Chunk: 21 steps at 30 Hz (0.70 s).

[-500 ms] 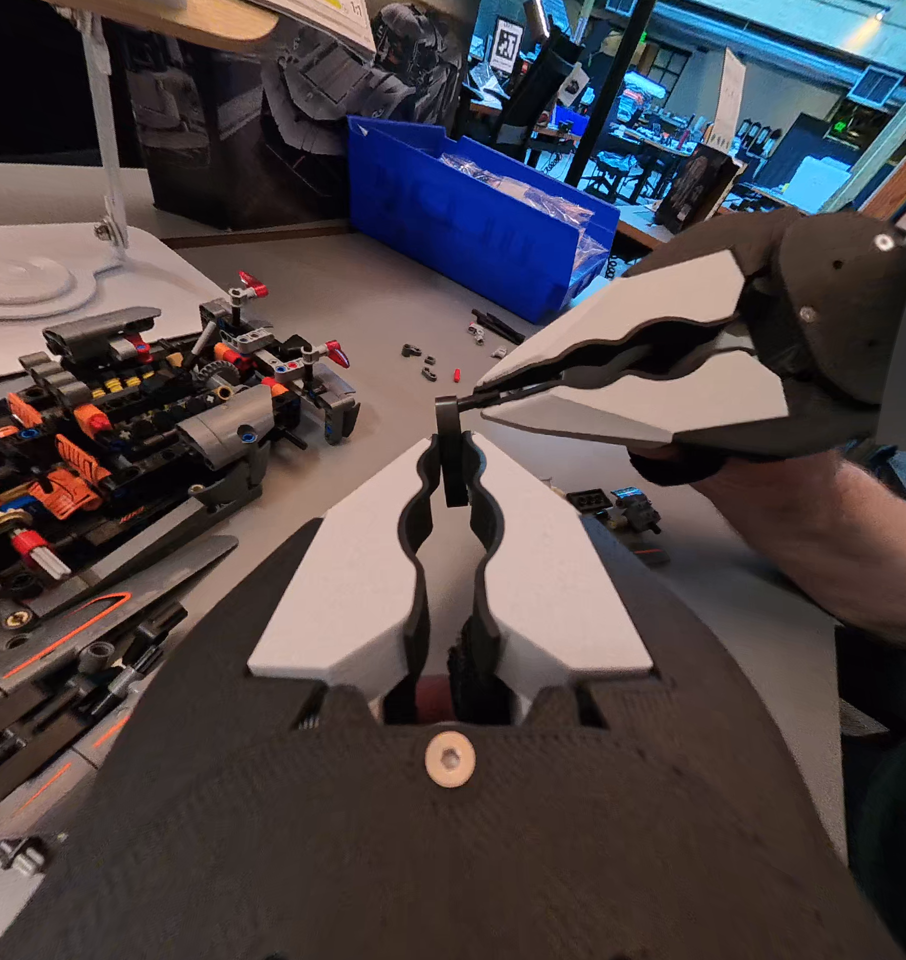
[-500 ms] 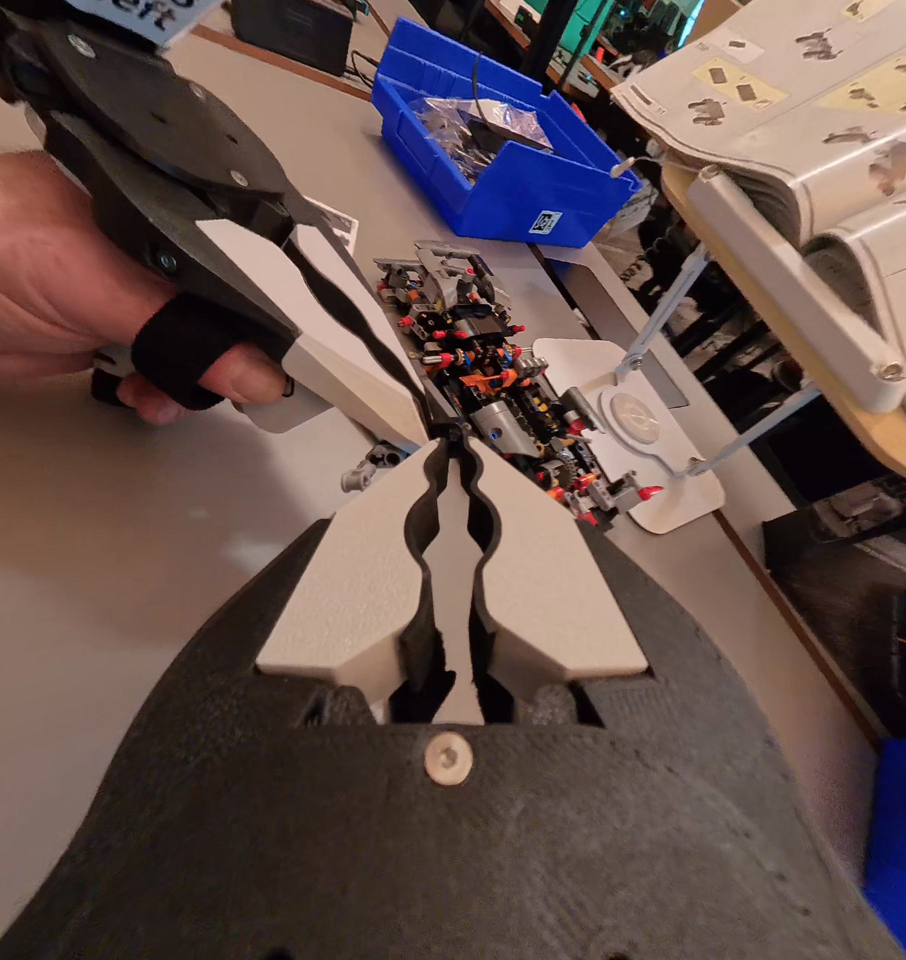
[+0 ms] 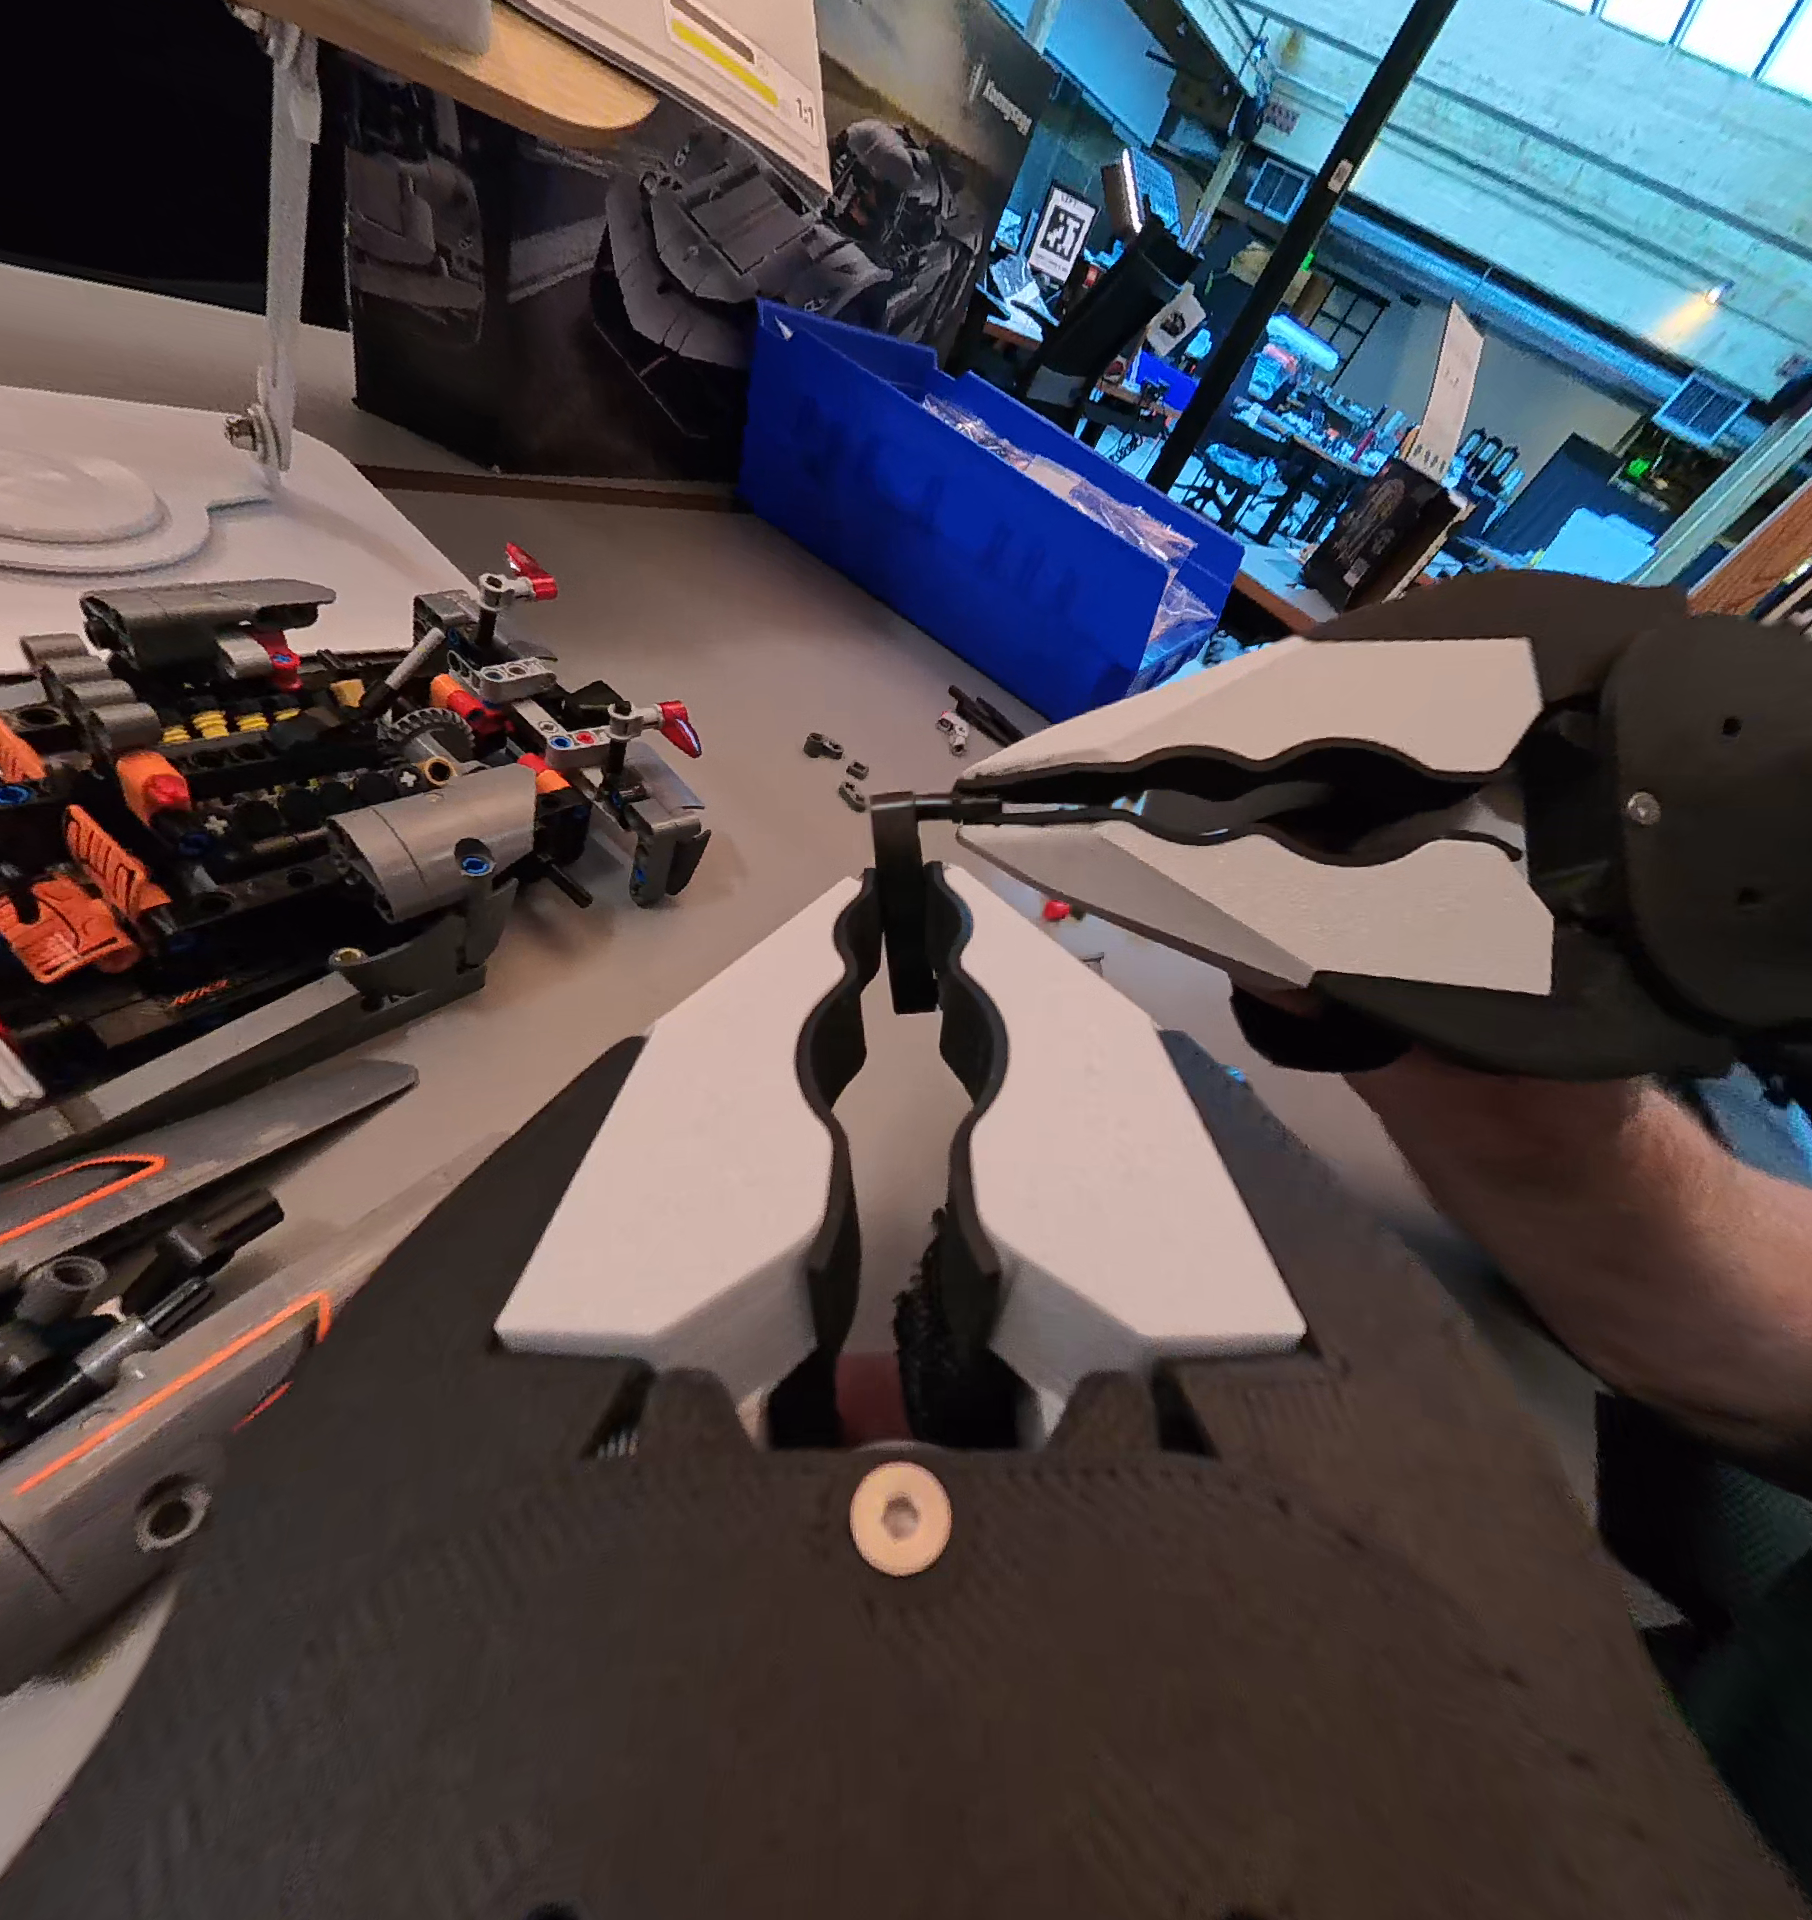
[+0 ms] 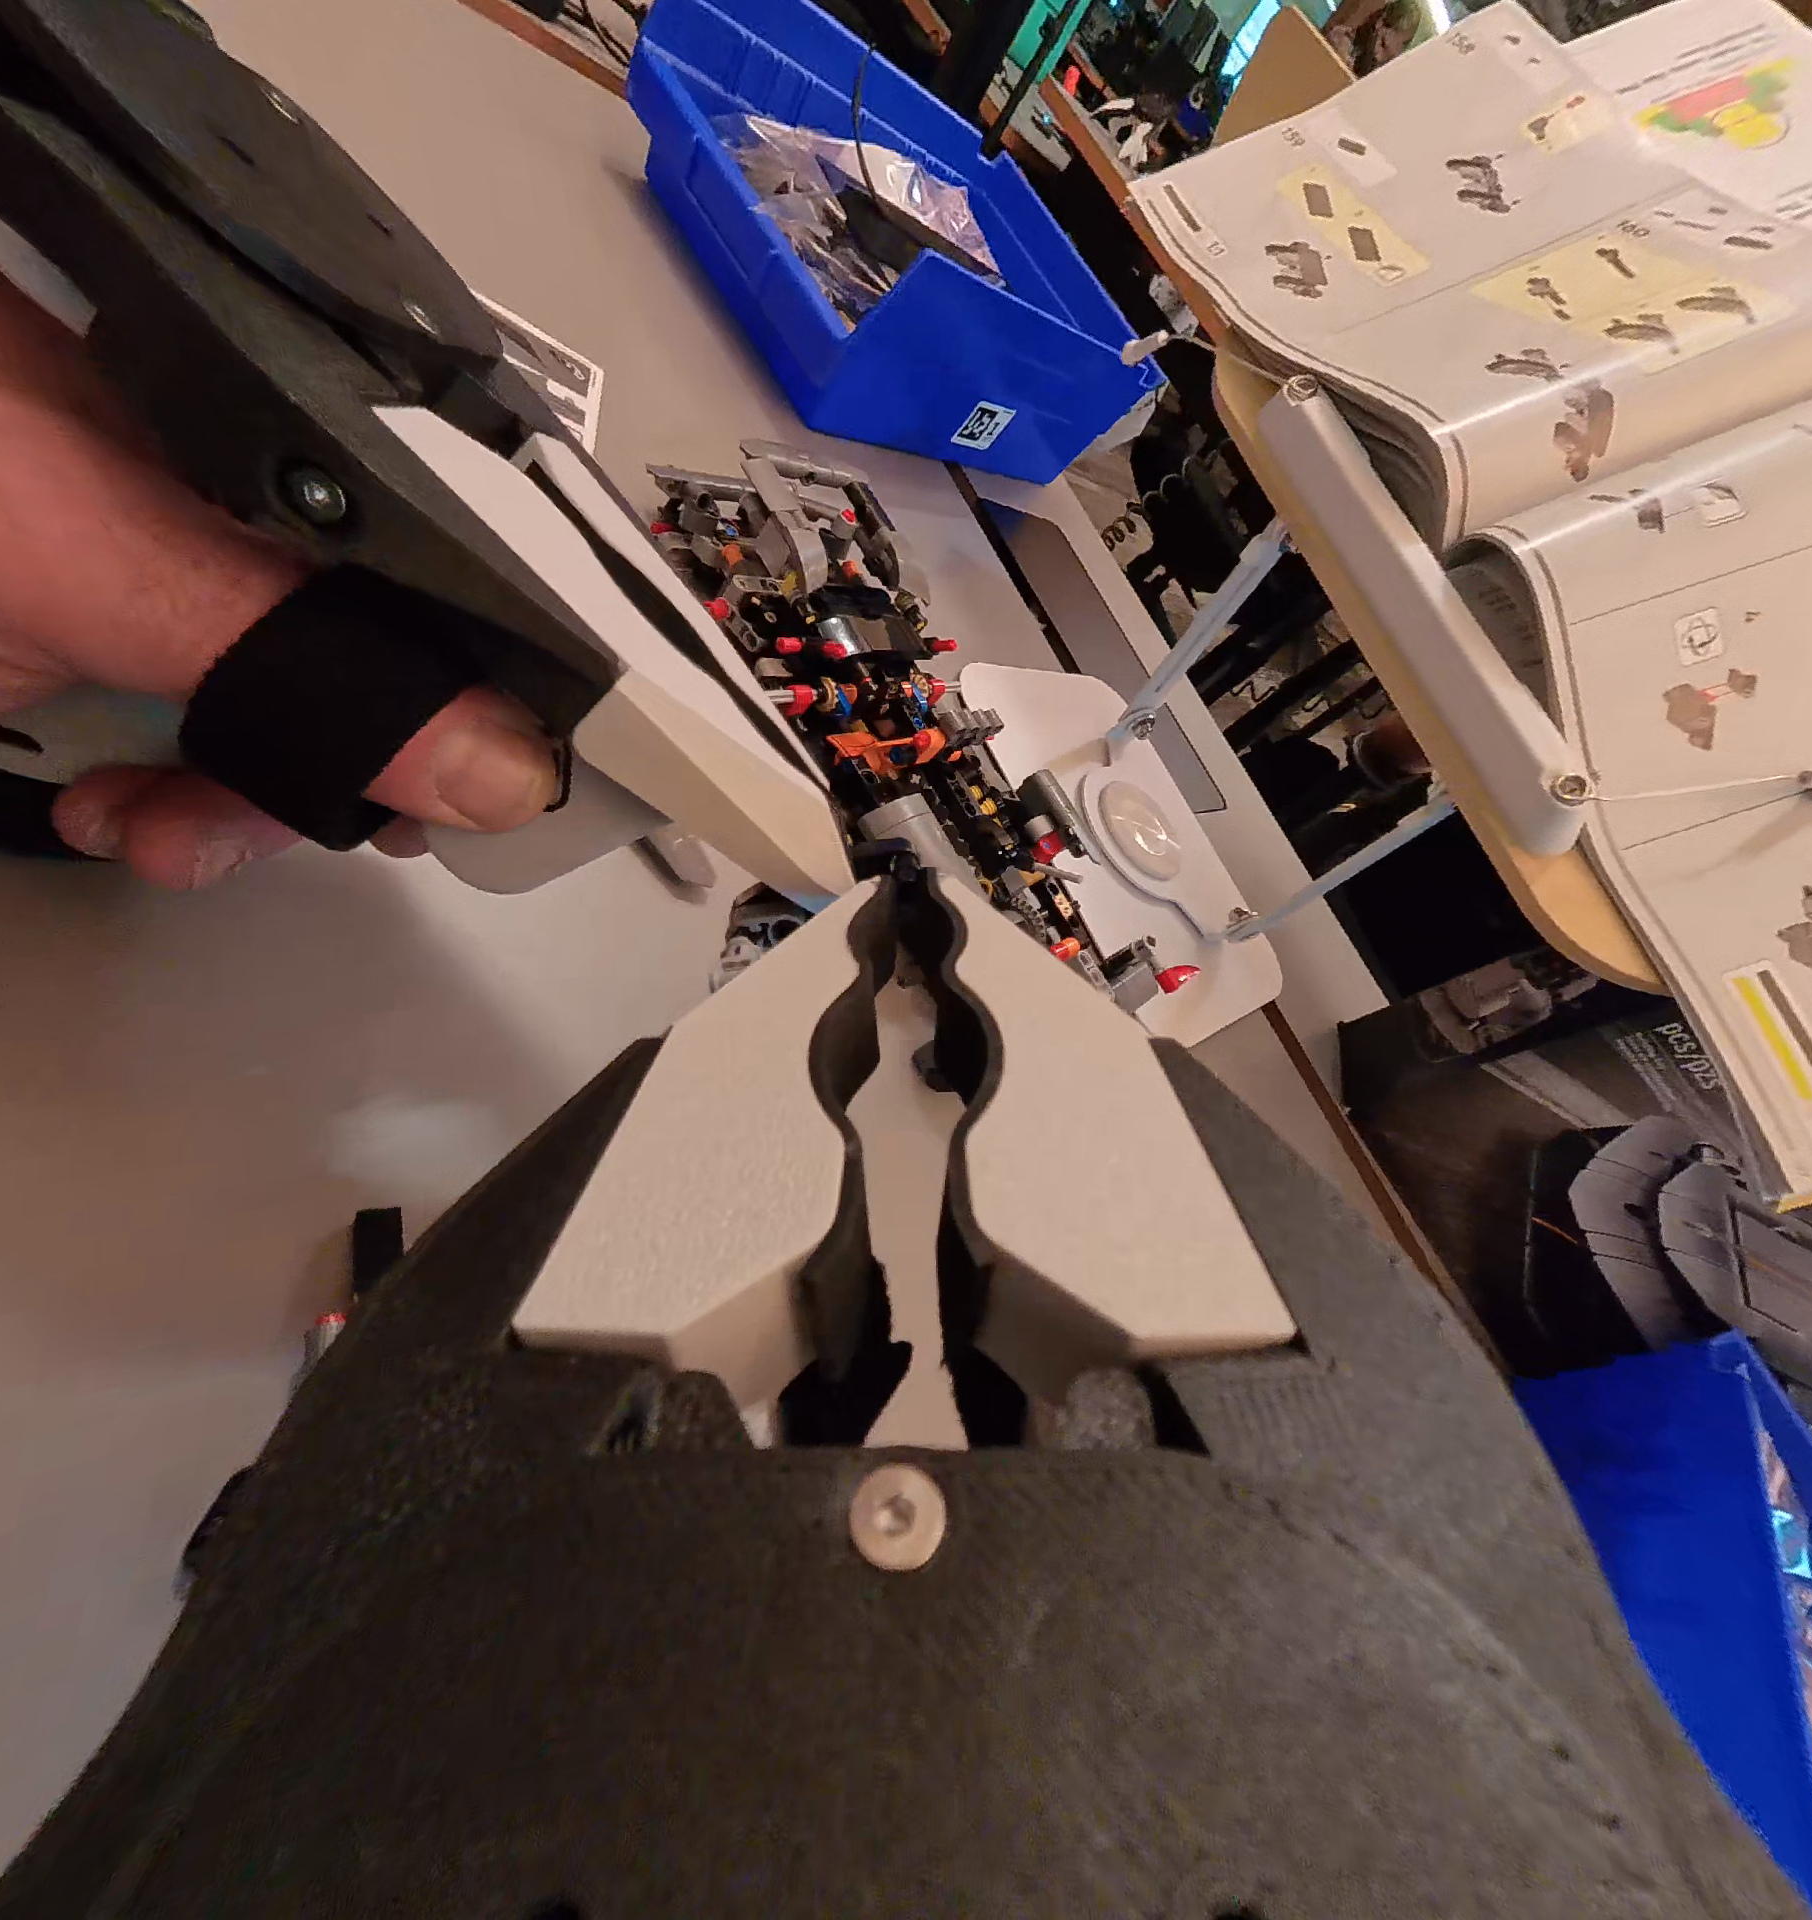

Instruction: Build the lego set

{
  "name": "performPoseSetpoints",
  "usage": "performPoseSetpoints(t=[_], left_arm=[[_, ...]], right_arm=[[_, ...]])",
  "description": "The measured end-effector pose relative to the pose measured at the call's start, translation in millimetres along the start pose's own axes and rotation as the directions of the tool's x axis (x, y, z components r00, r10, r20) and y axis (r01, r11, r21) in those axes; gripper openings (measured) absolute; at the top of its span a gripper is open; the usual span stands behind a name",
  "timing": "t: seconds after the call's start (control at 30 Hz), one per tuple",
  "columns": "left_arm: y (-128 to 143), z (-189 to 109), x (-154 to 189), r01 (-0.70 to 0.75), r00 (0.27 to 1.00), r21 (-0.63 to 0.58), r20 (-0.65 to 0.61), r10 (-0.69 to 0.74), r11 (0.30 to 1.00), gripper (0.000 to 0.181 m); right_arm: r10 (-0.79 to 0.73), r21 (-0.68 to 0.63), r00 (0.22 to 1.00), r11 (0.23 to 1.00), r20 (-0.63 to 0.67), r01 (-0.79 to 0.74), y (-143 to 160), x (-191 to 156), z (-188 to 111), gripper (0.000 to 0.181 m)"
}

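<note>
1. Left tool (image 3: 902, 914): white fingers w/ wavy black pads, narrow, clamped on a flat black lego beam (image 3: 907, 935) that stands upright betw. the tips, above the grey surface (image 3: 777, 644). Vs half a sec ago: beam in the same grip, pose approx. unchanged.
2. Left of it on the surface: half-built black/grey/orange lego car chassis (image 3: 289, 790), untouched; loose dark body panels w/ orange stripes (image 3: 102, 1247) nearer the camera.
3. Centre: a thin black pin/axle (image 3: 933, 805) meets the beam's top end. No clear change in depth, so prob. still being seated, not done.
4. Right tool (image 3: 969, 808): nearly closed, pinching that pin, coming in sideways. Its own view is closer in, tips right at the joint (image 4: 907, 899); contact hidden there.
5. Far right/back: blue plastic bin (image 3: 985, 540) w/ bagged parts, well apart.
</note>
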<state>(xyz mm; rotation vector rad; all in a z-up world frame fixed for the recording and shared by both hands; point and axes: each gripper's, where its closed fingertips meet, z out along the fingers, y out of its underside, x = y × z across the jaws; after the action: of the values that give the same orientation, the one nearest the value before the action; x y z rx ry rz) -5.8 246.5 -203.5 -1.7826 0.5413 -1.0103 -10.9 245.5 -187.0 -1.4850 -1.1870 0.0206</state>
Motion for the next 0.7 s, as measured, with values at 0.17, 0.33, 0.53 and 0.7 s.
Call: performPoseSetpoints(t=[0.17,0.33,0.53,0.7], left_arm=[[-1.4,2.3,1.6,0.042,0.999,0.022,-0.013,-0.042,0.999,0.006],[-1.2,2.5,0.0,-0.037,0.998,0.015,0.043,0.036,0.999,0.006],[0.6,2.3,-1.3,-0.112,0.991,-0.008,0.073,0.112,0.994,0.006],[0.0,1.6,-0.9,-0.204,0.973,-0.026,0.107,0.206,0.979,0.006]], right_arm=[[-0.017,-0.012,1.000,1.000,-0.025,0.017,0.4,2.0,0.2,0.001],[-0.026,-0.024,0.999,0.999,-0.029,0.025,1.1,1.5,0.5,0.001],[-0.006,-0.021,1.000,1.000,-0.007,0.006,1.9,0.0,1.3,0.001],[0.030,0.002,0.999,1.000,0.027,-0.030,1.7,-0.1,-0.3,0.002]])
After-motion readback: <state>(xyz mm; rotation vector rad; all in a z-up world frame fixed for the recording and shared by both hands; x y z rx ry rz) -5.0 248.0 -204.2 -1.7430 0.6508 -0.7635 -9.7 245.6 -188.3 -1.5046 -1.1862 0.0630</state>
